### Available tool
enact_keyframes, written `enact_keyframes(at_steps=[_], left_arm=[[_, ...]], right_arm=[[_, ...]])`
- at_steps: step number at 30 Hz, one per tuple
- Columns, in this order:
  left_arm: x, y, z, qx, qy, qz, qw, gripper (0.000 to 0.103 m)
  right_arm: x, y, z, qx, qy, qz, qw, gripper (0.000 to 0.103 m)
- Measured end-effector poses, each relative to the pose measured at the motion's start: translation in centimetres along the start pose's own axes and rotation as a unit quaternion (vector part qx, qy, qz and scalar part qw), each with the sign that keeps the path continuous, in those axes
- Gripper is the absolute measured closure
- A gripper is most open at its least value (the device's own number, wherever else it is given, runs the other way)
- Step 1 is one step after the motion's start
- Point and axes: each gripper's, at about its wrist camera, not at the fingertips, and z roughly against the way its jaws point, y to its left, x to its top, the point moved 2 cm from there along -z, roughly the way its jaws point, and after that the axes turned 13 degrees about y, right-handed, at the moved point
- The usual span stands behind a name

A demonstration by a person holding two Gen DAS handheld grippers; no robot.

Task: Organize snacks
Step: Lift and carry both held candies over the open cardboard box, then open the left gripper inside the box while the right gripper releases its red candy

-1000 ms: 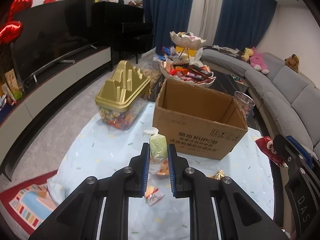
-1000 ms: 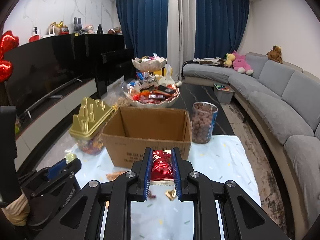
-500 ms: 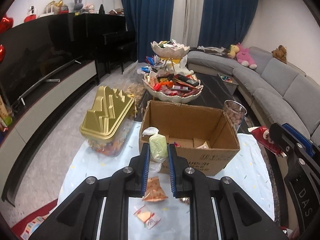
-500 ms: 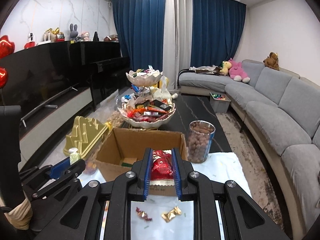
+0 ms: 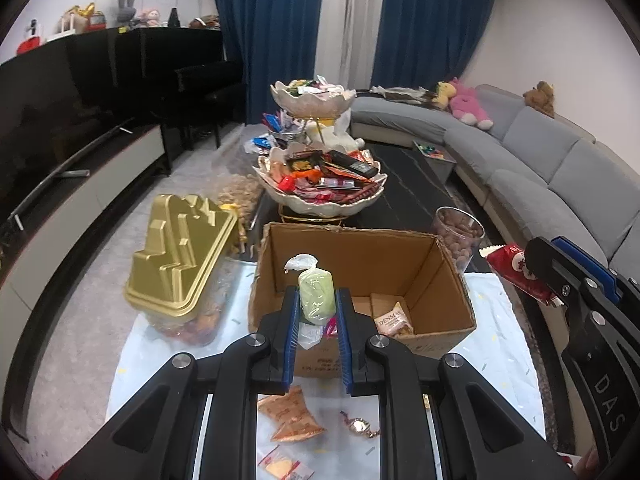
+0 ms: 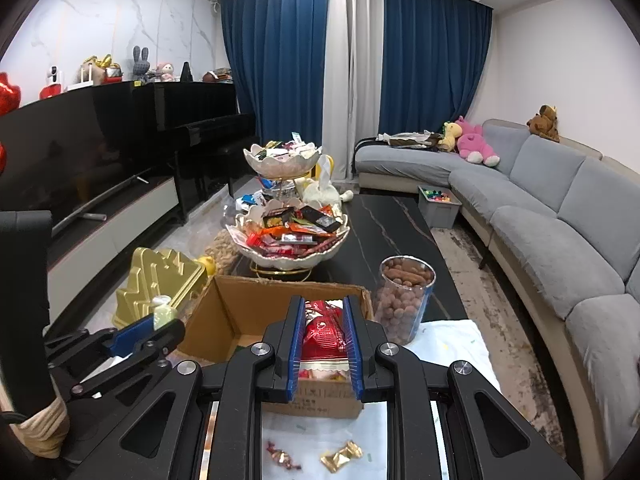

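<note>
While our left tool (image 5: pixel 317 332) pinches the soft, light green sweet (image 5: pixel 316 294) mid-body, our right tool (image 6: pixel 323 338) clamps the crinkly red packet (image 6: pixel 322 332) across its flat middle.

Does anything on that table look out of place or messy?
Yes: loose sweets lie scattered on the cloth in front of the box, not in it. Nothing looks spilled or broken.
</note>
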Motion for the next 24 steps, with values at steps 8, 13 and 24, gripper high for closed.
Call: enact_keyframes(at_steps=[8, 13, 24], left_arm=[[2.2, -0.1, -2.0, -0.011, 0.000, -0.017, 0.9998, 0.084], [3.6, -0.2, -3.5, -0.014, 0.005, -0.027, 0.9995, 0.084], [4.4, -0.3, -7.4, -0.019, 0.033, -0.032, 0.9988, 0.084]], right_arm=[[1.4, -0.2, -2.6, 0.001, 0.009, -0.005, 1.000, 0.082], [2.0, -0.4, -4.5, -0.001, 0.017, -0.003, 1.000, 0.082], [2.2, -0.6, -8.7, 0.000, 0.046, -0.004, 0.999, 0.082]])
